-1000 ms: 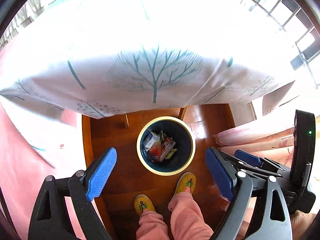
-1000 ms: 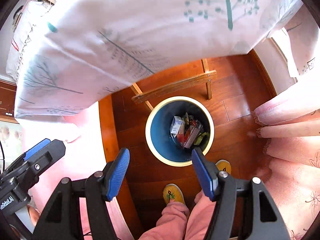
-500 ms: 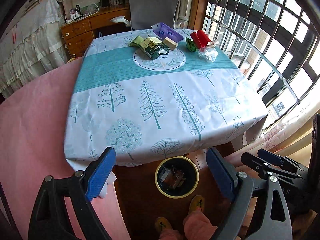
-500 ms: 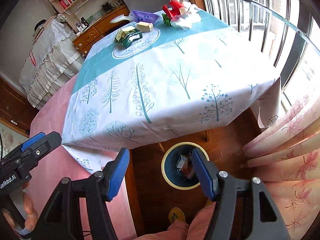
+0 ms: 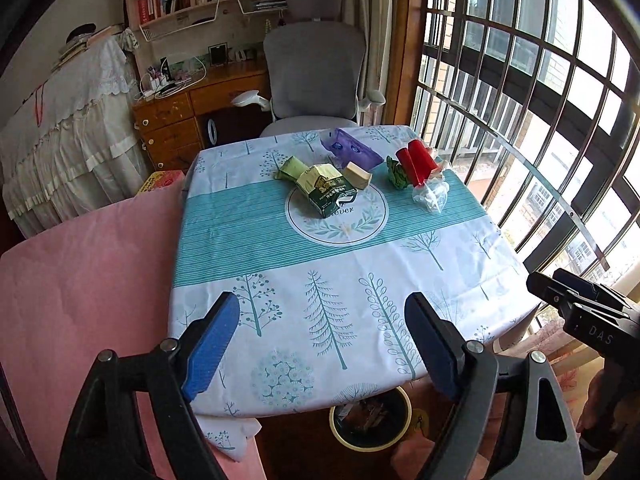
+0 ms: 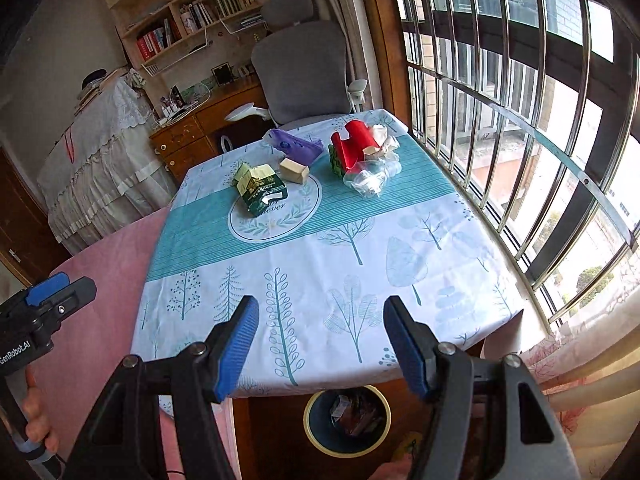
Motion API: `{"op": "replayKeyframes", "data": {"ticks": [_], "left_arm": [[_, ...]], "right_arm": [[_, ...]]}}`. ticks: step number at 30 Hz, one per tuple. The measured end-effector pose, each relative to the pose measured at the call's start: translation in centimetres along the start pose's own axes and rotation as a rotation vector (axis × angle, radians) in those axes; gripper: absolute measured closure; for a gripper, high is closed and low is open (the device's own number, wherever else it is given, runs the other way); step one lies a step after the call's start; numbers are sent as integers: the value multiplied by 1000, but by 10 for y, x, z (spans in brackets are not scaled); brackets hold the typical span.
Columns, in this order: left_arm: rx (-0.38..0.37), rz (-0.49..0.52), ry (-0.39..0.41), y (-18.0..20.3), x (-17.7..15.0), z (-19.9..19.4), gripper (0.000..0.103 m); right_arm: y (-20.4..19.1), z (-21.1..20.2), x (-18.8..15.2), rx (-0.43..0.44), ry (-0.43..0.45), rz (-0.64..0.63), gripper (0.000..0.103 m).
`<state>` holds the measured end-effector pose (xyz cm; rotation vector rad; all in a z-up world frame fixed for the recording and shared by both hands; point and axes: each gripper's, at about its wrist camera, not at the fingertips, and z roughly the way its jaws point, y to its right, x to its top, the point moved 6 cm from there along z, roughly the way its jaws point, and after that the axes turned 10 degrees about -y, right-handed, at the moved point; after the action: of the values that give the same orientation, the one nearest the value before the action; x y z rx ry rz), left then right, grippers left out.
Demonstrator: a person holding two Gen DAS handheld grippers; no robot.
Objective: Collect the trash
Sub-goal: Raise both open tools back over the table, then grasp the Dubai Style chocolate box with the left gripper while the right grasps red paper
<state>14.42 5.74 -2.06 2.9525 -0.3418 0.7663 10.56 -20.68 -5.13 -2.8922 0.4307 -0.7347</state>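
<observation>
Left wrist view: the desk, covered by a tree-print cloth, carries the trash at its far half. The trash bin stands on the floor below the near edge and holds wrappers. On the desk lie a green carton, a purple bag, a red package, a clear plastic bag and a tan block. The left tool and the right tool are both spread open and empty, above the near desk edge.
</observation>
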Motion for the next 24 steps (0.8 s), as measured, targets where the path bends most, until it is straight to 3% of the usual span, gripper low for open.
{"op": "replayKeyframes", "data": {"ticks": [10, 13, 17, 24], "left_arm": [[14, -186, -89, -5, 81, 92, 20], [-6, -242, -124, 1, 110, 125, 20], [6, -309, -149, 7, 142, 167, 20], [-22, -437, -278, -2, 166, 243, 20]], "right_arm": [[29, 92, 122, 31, -50, -56, 38], [33, 124, 157, 35, -85, -102, 29], [33, 168, 199, -10, -102, -208, 25], [24, 241, 246, -72, -142, -304, 25]]}}
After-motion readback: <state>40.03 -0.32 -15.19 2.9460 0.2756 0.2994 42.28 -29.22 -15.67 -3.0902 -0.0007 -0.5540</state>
